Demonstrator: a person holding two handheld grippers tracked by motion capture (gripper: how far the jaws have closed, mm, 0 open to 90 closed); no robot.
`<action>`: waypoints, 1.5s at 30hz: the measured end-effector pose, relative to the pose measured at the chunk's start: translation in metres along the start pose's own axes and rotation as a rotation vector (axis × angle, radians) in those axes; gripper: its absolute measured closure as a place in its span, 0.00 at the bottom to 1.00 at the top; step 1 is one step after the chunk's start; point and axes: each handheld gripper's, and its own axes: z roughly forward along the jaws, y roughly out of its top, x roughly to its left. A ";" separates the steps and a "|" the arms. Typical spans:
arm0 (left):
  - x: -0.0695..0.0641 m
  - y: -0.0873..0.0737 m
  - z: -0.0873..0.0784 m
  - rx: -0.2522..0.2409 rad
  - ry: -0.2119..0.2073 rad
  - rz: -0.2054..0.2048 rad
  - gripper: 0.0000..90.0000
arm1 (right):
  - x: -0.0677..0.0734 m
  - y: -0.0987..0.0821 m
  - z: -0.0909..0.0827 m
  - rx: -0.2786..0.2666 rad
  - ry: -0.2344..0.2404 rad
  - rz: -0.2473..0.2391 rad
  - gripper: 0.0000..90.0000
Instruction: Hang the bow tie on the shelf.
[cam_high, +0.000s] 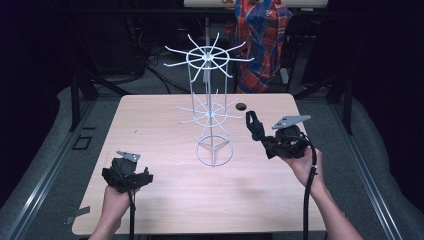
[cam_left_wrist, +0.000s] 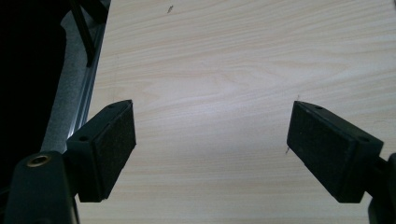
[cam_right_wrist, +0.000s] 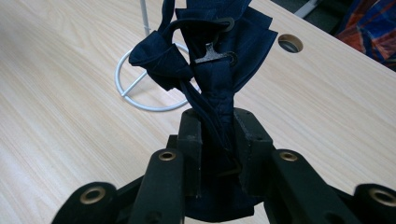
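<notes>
- Right gripper (cam_high: 256, 125), high view: held above the right half of the table (cam_high: 150, 210), between the rack and the right edge, jaws pointing up and toward the far-left.
- Its jaws are clamped narrow on a dark blue fabric item (cam_right_wrist: 210, 60); in the right gripper view the cloth is bunched between the pads and stands up beyond them, with a black clip and a loop (cam_right_wrist: 212, 55) at its upper part.
- Long axis of the fabric item: in line with the jaws, the looped end farthest from the hand.
- White wire rack (cam_high: 210, 107): stands upright near the table's centre, slightly toward the far edge, on a ring base (cam_right_wrist: 140, 88), with two tiers of radiating hooks, the upper tier (cam_high: 207, 57) well above the lower one.
- Governing relation: the rack lies to the left of the right gripper and just beside it; the lower tier of hooks is nearest the fabric's free end, apart from it. In the right gripper view the ring base shows behind and left of the cloth.
- Judgement: the loop probably has to be carried leftward and over a hook tip, so the right hand is the nearer and working one.
- Left gripper (cam_high: 125, 175): near the table's near-left corner, well apart from the rack; its pads (cam_left_wrist: 114, 144) stand wide apart over bare wood with nothing between them.
</notes>
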 end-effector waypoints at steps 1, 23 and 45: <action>0.000 0.000 0.000 0.000 0.000 0.000 0.17 | 0.001 0.001 0.000 0.001 0.002 -0.001 0.82; 0.000 0.000 0.000 -0.002 -0.004 -0.001 0.17 | 0.015 0.018 0.025 0.031 0.029 -0.015 0.82; 0.000 0.000 0.000 0.001 -0.005 0.003 0.17 | 0.019 0.028 0.039 0.037 0.050 -0.021 0.82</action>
